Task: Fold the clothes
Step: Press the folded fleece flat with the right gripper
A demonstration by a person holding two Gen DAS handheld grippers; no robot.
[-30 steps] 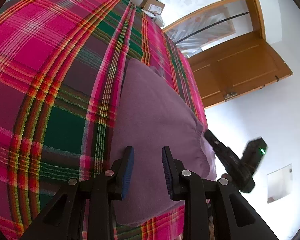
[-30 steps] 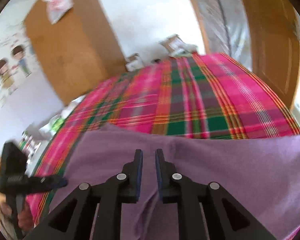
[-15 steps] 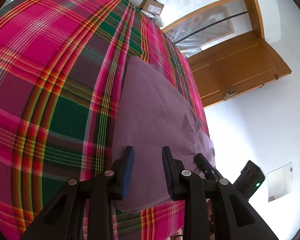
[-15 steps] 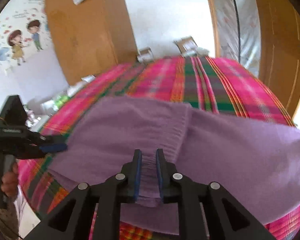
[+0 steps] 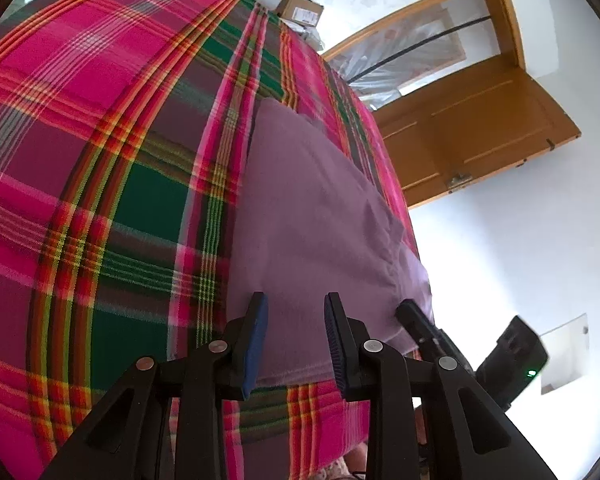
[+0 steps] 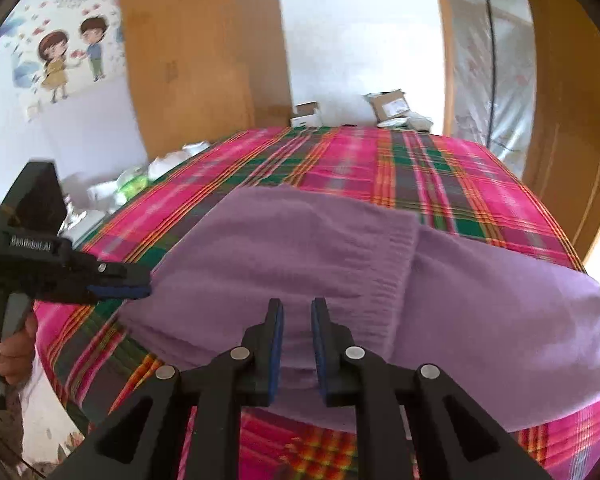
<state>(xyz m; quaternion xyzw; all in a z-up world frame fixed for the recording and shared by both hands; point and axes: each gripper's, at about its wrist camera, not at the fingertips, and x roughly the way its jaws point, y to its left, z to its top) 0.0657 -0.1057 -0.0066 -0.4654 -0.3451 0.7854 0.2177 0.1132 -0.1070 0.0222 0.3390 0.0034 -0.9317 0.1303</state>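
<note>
Purple sweater (image 5: 312, 216) lies folded flat on the plaid bedspread (image 5: 100, 160), near the bed's front edge. Left gripper (image 5: 296, 338) hovers over the sweater's near hem, fingers apart, nothing between them. Right gripper (image 6: 297, 344) sits low over the ribbed cuff end of the sweater (image 6: 340, 264), fingers parted by a narrow gap, not clamped on fabric. Wooden door (image 5: 472, 132) stands open behind the bed.
</note>
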